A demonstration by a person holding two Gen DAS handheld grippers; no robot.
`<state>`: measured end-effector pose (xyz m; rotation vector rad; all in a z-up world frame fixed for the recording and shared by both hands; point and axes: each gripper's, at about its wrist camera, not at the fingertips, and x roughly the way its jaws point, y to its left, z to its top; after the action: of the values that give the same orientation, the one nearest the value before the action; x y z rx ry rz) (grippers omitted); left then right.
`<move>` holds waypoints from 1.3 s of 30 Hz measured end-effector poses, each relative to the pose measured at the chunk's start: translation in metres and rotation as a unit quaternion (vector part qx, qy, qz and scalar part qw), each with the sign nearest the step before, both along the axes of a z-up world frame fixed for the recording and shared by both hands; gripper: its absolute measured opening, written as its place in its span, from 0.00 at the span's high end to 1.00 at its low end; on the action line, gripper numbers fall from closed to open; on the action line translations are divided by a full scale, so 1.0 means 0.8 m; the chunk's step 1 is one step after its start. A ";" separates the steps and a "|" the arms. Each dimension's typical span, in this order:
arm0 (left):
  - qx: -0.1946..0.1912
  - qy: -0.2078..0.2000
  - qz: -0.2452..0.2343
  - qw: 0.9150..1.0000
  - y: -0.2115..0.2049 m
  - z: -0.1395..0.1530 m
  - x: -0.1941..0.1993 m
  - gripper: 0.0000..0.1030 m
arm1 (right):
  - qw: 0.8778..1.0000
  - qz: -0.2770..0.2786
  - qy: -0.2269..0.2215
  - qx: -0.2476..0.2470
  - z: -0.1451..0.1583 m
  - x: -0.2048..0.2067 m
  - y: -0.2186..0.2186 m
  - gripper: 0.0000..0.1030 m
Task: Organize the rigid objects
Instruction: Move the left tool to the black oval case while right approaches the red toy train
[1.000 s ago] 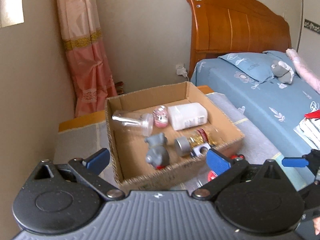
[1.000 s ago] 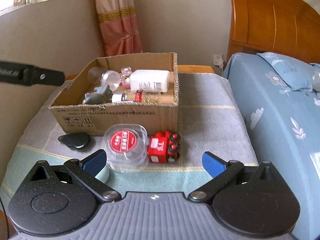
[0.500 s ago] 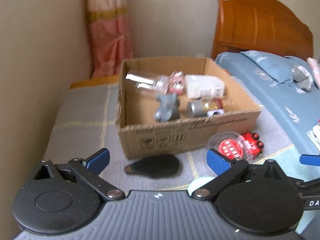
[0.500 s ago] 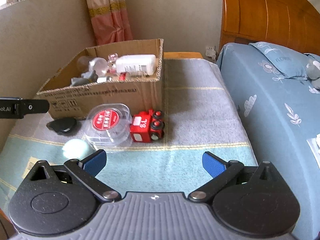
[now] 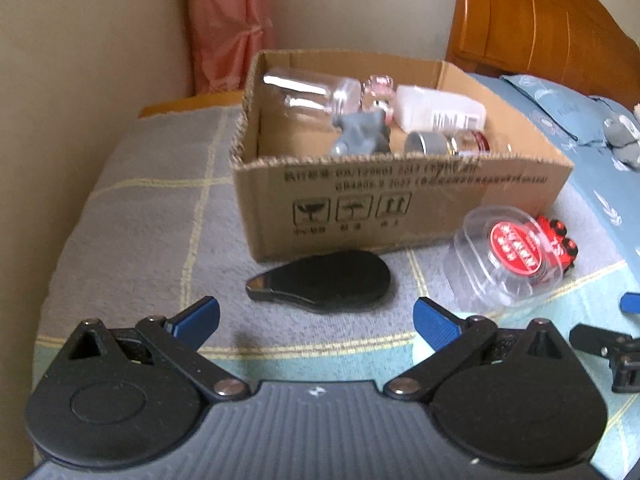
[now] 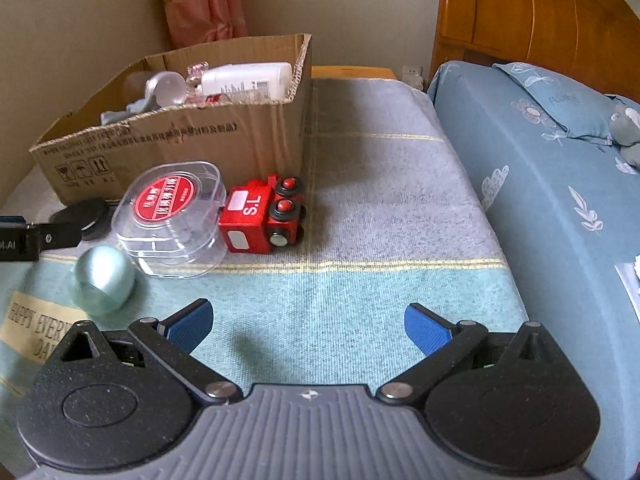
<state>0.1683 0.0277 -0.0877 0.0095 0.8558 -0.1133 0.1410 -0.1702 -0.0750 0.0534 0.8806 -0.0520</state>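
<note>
A cardboard box (image 5: 400, 204) (image 6: 168, 136) stands on a blanket-covered surface and holds a clear jar (image 5: 312, 92), a white bottle (image 5: 440, 112), a grey figure (image 5: 360, 136) and several small items. In front of it lie a flat black teardrop-shaped object (image 5: 324, 280), a clear case with a red label (image 5: 504, 252) (image 6: 168, 216), a red toy train (image 6: 264, 216) and a pale green ball (image 6: 102, 280). My left gripper (image 5: 316, 320) is open, just short of the black object. My right gripper (image 6: 308, 320) is open over bare blanket, below the train.
A bed with a blue sheet (image 6: 540, 184) and wooden headboard (image 6: 532, 20) runs along the right. A beige wall (image 5: 80, 80) and pink curtain (image 5: 228, 28) close off the left and back. The right gripper's tip (image 5: 600, 340) shows at the left view's right edge.
The left gripper has drawn back and dropped from above the box to low in front of it, facing the black object. The right gripper has pulled back and lowered; the ball came into view.
</note>
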 end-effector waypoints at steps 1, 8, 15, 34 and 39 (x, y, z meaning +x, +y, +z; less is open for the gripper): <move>0.000 0.003 0.000 1.000 0.000 -0.003 0.002 0.01 | 1.000 0.000 0.002 -0.001 -0.002 0.003 0.000 0.00; 0.003 0.007 0.003 1.000 0.001 -0.020 0.012 0.01 | 1.000 0.008 -0.005 -0.023 -0.009 0.021 0.005 0.00; 0.011 -0.004 -0.006 1.000 -0.002 -0.022 0.016 0.01 | 1.000 0.012 -0.017 -0.024 -0.010 0.038 0.009 0.00; 0.011 -0.010 0.008 1.000 -0.003 -0.022 0.018 0.01 | 0.999 -0.021 -0.036 -0.028 -0.014 0.051 -0.007 0.00; 0.010 -0.010 0.026 1.000 -0.007 -0.021 0.024 0.01 | 0.999 -0.023 -0.040 -0.029 -0.014 0.050 -0.007 0.00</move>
<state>0.1877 0.0222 -0.1045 0.0077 0.8374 -0.0547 0.1809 -0.1761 -0.0865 0.0219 0.7973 -0.1169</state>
